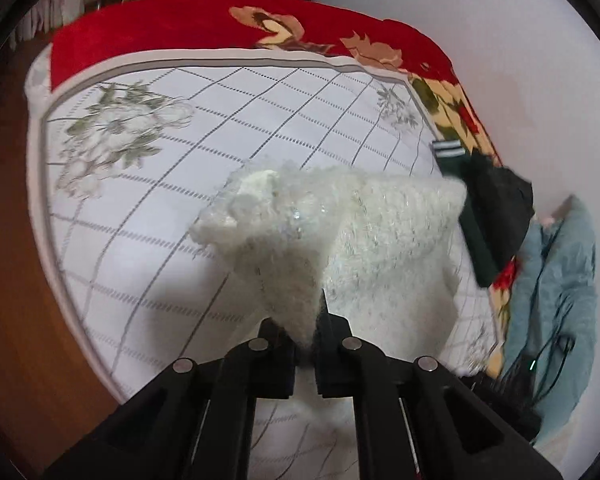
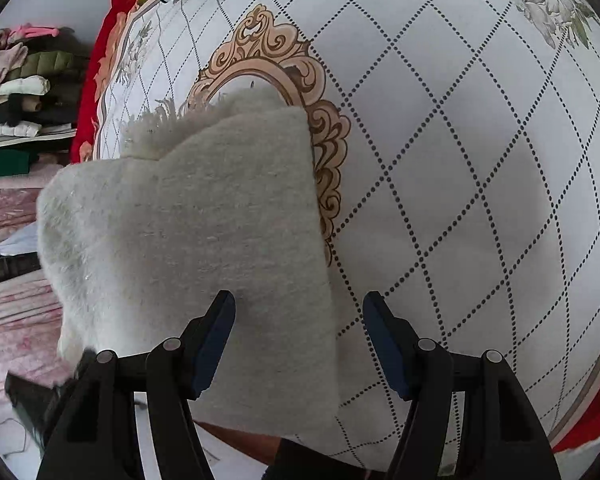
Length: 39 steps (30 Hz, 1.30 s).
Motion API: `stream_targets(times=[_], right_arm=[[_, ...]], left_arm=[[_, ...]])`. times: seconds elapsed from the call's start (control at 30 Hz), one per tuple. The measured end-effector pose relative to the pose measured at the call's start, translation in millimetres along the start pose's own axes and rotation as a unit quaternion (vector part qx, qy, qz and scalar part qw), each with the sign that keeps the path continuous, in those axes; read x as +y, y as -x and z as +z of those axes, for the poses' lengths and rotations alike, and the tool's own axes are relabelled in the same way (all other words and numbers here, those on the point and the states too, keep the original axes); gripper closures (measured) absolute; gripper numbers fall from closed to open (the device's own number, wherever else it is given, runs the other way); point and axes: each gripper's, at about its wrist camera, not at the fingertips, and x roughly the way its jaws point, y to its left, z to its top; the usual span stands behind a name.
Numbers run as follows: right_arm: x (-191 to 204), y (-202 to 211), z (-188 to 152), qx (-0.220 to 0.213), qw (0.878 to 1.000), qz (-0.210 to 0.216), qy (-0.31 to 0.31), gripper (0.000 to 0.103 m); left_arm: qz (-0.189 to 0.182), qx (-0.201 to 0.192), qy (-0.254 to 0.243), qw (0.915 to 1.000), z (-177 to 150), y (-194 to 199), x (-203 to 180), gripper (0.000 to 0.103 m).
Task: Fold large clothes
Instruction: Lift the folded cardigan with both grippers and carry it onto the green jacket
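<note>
1. Left claw (image 1: 306,332): clenched on a pinched corner of the white fluffy sweater (image 1: 340,240); fabric bunched between the pads and drawn up into a peak above the bed.
2. Right claw (image 2: 298,344): released, jaws standing apart, nothing pressed between them. One pad over the folded sweater (image 2: 204,240), the other over bare bedcover; the sweater's right edge running between.
3. Location of the garment: on the quilted white bedcover (image 1: 172,208), partly folded, lying over the ornate gold medallion (image 2: 324,132) printed on the cover. Fringed edge visible at the far end in the right wrist view.
4. Handling, judged from the surface: soft, limp, no stiffness at all; sags and drapes wherever unsupported. Likely light for its bulk. Long pile probably compressible, so a shallow pinch likely to slip or pull out fibres only.
5. Recommended hold: deep bite on a doubled edge or corner, both layers inside the pads, not on loose fluff. For the right claw, the nearest folded edge directly below looks suitable.
6. Risk: lifting one corner alone likely to drag and unfold the lower layers; second hold on the opposite corner advisable.
7. Surroundings: red floral blanket (image 1: 180,28) beyond the bedcover; dark green garment (image 1: 496,208) at the bed edge; stacked clothes (image 2: 24,92) to the side, well apart.
</note>
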Motion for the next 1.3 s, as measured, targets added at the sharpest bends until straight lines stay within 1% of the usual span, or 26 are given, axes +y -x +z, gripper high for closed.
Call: stream_targets(times=[0.07,0.13,0.2,0.23,0.3,0.4,0.47,0.5,0.53,0.57,0.6,0.63,0.7,0.73,0.8,0.87,0.93,0.97,1.0,1.03,1.1,1.13,1.17,1.23,1.27,1.3], right_arm=[[5.1,-0.3,-0.9,0.002,1.000,-0.003,0.008,0.035],[8.3,3.1,-1.5,0.004,1.000,-0.005,0.017,0.035],[12.2,-0.2,-1.4,0.008,1.000,-0.007,0.025,0.035],[13.8,-1.7,-1.2,0.010,1.000,-0.009,0.028,0.035],[18.0,-3.3,-2.1,0.013,0.999,-0.010,0.038,0.035],[21.8,-6.3,-0.2,0.017,0.998,-0.011,0.051,0.035],[20.8,-7.8,3.7,0.022,0.998,0.001,0.056,0.035],[19.2,-8.3,5.0,0.024,0.998,0.010,0.056,0.029],[17.5,-9.6,6.1,0.030,0.998,0.020,0.056,0.016],[15.8,-14.0,8.1,0.040,0.997,0.038,0.055,0.011],[14.0,-18.5,9.7,0.049,0.996,0.056,0.056,0.007],[12.7,-22.4,10.9,0.056,0.994,0.068,0.058,0.007],[11.1,-34.8,14.3,0.070,0.991,0.089,0.070,0.007],[10.5,-40.7,16.0,0.076,0.990,0.095,0.075,0.007],[9.0,-58.3,20.6,0.093,0.985,0.120,0.085,0.007],[7.9,-77.4,25.3,0.113,0.979,0.144,0.092,0.007],[10.0,-91.7,30.1,0.124,0.969,0.188,0.098,0.007],[14.4,-98.4,32.4,0.129,0.964,0.208,0.105,0.007],[19.9,-103.2,34.2,0.131,0.959,0.225,0.112,0.007],[26.4,-107.6,35.6,0.131,0.956,0.236,0.117,0.007],[41.2,-114.9,37.5,0.129,0.954,0.238,0.127,0.009],[44.7,-116.6,38.4,0.128,0.954,0.239,0.127,0.015],[46.1,-117.9,39.8,0.129,0.953,0.246,0.121,0.018],[47.3,-119.8,41.6,0.133,0.953,0.249,0.113,0.020],[48.1,-120.9,41.5,0.136,0.953,0.247,0.112,0.019],[49.0,-122.9,41.5,0.138,0.953,0.246,0.106,0.015]], left_arm=[[0.025,0.017,0.005,0.9995,-11.7,-7.2,13.8,0.099],[0.048,0.037,0.031,0.9977,-18.0,-29.6,37.8,0.099],[0.064,0.056,0.042,0.9955,-26.6,-51.7,57.9,0.098],[0.067,0.062,0.043,0.9949,-29.2,-60.1,63.2,0.098],[0.069,0.074,0.028,0.9944,-34.5,-75.9,66.6,0.097],[0.075,0.080,0.023,0.9937,-29.7,-70.6,61.3,0.093],[0.067,0.085,0.031,0.9937,-20.4,-52.5,58.2,0.088],[0.062,0.081,0.032,0.9943,-16.2,-42.1,57.6,0.083],[0.062,0.078,0.029,0.9946,-12.1,-32.3,56.9,0.064],[0.065,0.074,0.020,0.9949,-8.4,-22.1,55.2,0.045],[0.064,0.063,0.010,0.9959,-3.8,-11.7,52.5,0.014],[0.063,0.047,-0.001,0.9969,-0.2,-2.6,50.0,0.007],[0.074,0.023,-0.052,0.9956,12.1,9.8,38.3,0.007],[0.084,0.016,-0.084,0.9928,16.3,9.7,30.0,0.007],[0.096,0.006,-0.128,0.9871,31.0,-1.6,22.5,0.006],[0.099,0.014,-0.161,0.9818,44.4,-23.7,21.9,0.007],[0.092,0.042,-0.175,0.9794,57.5,-56.6,22.3,0.007],[0.079,0.062,-0.181,0.9784,65.5,-76.9,23.5,0.007],[0.067,0.076,-0.185,0.9775,68.2,-86.7,22.8,0.007],[0.060,0.097,-0.192,0.9748,73.3,-105.4,25.4,0.007],[0.039,0.136,-0.199,0.9697,78.6,-130.5,29.1,0.006],[0.034,0.149,-0.197,0.9684,79.6,-138.1,31.1,0.006],[0.021,0.166,-0.194,0.9667,81.0,-148.5,35.7,0.004],[0.009,0.170,-0.196,0.9656,83.6,-153.7,37.7,0.005],[0.004,0.170,-0.203,0.9641,84.4,-153.9,36.5,0.007],[0.000,0.169,-0.209,0.9632,84.6,-152.5,35.4,0.008]])
